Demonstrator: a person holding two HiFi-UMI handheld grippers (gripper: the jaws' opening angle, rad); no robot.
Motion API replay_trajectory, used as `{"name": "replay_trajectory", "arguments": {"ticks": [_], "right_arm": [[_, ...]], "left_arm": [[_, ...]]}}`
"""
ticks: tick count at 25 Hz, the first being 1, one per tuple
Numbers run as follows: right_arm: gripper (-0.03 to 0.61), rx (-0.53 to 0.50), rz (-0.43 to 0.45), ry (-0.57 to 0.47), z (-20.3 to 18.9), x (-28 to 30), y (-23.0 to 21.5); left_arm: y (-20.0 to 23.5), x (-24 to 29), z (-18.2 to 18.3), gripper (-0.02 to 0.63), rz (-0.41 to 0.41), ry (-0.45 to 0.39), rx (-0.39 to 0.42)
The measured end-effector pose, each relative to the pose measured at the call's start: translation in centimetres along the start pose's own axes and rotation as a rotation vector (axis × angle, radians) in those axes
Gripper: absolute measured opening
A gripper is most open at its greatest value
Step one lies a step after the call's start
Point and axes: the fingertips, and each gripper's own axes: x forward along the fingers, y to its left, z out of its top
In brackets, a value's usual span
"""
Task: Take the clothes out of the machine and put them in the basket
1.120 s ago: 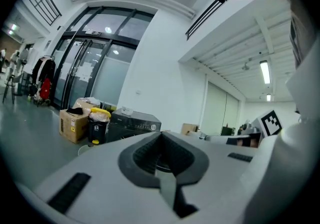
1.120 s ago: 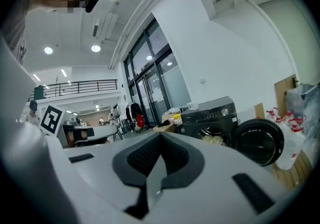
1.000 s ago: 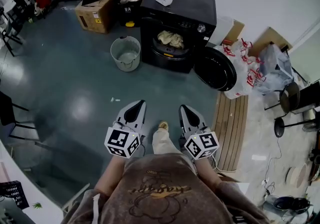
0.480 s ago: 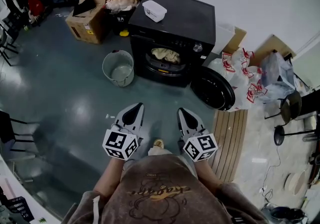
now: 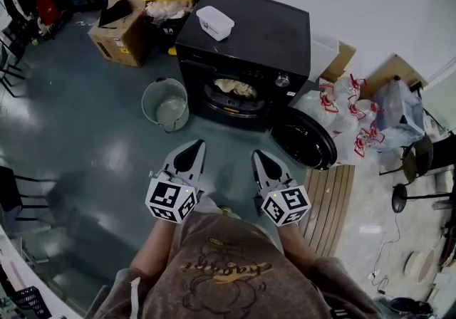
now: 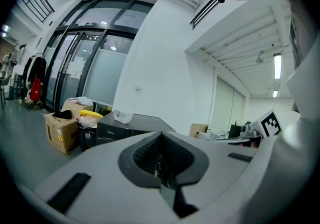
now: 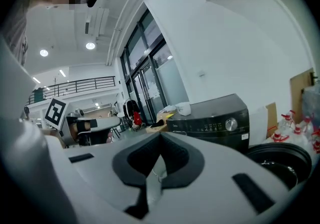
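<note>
The black washing machine [image 5: 246,36] stands ahead with its round door [image 5: 306,138] swung open to the right. A pale bundle of clothes [image 5: 234,87] lies in the drum. The grey round basket [image 5: 166,104] sits on the floor just left of the machine and looks empty. My left gripper [image 5: 192,148] and right gripper [image 5: 258,157] are held side by side in front of my body, short of the machine, both shut with nothing in them. The left gripper view shows the shut left gripper [image 6: 161,138] and the machine [image 6: 127,128] beyond it. In the right gripper view the right gripper [image 7: 160,135] points towards the machine [image 7: 215,118].
A white tub [image 5: 214,23] rests on the machine's top. Cardboard boxes [image 5: 125,15] and a yellow-lidded bin [image 5: 169,8] stand behind on the left. Plastic bags [image 5: 345,107] pile up right of the door, with a wooden pallet [image 5: 331,196] and chairs [image 5: 420,154] nearby.
I have walked closer to the machine: it and the basket now sit nearer and larger in the head view. Both grippers stay shut, side by side.
</note>
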Motion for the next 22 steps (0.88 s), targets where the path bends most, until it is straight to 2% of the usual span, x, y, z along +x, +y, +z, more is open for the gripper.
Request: {"name": "replay_trajectory", "arguments": {"ticks": [6,14,18,22], "right_arm": [[-0.008,0.017,-0.019,0.006,0.5,3.8,-2.1],[-0.003,0.034,-0.084,0.007,2.7,11.4,-6.1],[-0.003,0.032,-0.100,0.023,2.0,15.2,-8.4],[-0.003,0.045,-0.125,-0.003,1.3,18.1,-10.5]], "left_arm": [[3.1,4.2,0.3,0.002,-0.017,0.017,-0.011],[8.0,12.7,1.3,0.002,-0.108,0.036,-0.008],[10.9,16.6,0.1,0.002,-0.127,0.054,-0.033],[13.3,19.9,-1.8,0.002,-0.142,0.058,-0.032]]}}
